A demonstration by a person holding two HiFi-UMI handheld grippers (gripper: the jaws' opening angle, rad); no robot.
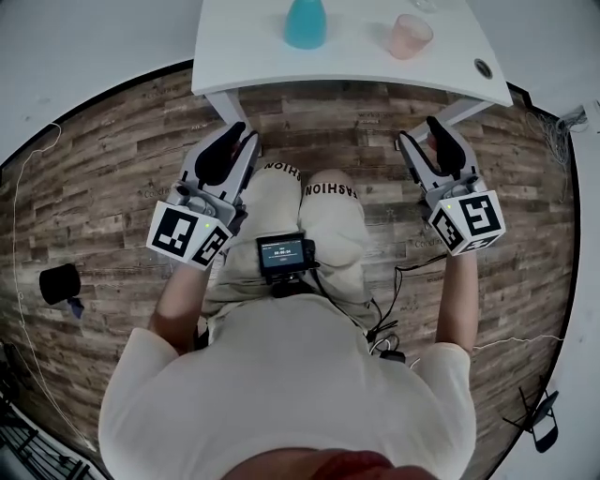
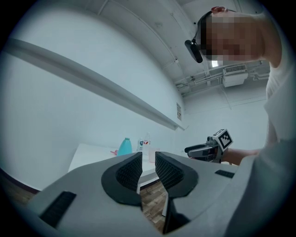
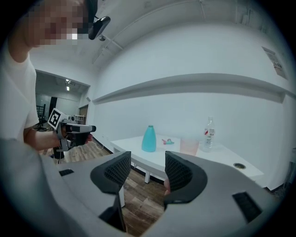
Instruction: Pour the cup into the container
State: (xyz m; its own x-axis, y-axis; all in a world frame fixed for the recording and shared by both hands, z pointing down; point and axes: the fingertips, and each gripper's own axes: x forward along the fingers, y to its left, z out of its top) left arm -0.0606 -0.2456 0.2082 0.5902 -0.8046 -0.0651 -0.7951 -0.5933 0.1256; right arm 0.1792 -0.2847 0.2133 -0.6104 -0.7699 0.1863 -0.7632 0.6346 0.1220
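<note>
Poised short of the table (image 1: 244, 56) with left hand-held gripper (image 1: 242, 134) and right hand-held gripper (image 1: 419, 129) — jaws parted, gripping nothing — pink cup (image 1: 410, 36) and teal container (image 1: 305, 23) untouched on top.

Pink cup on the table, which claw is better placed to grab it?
Probably the right. The pink cup stands toward the right end of the table, ahead of the right claw, which is open and empty. The left claw faces the teal container instead.

One tabletop (image 1: 253, 47) carrying one teal container (image 1: 305, 23), one pink cup (image 1: 410, 36) and one clear bottle (image 3: 209, 134). Two claws in play: left claw (image 1: 244, 136), right claw (image 1: 420, 131).
</note>
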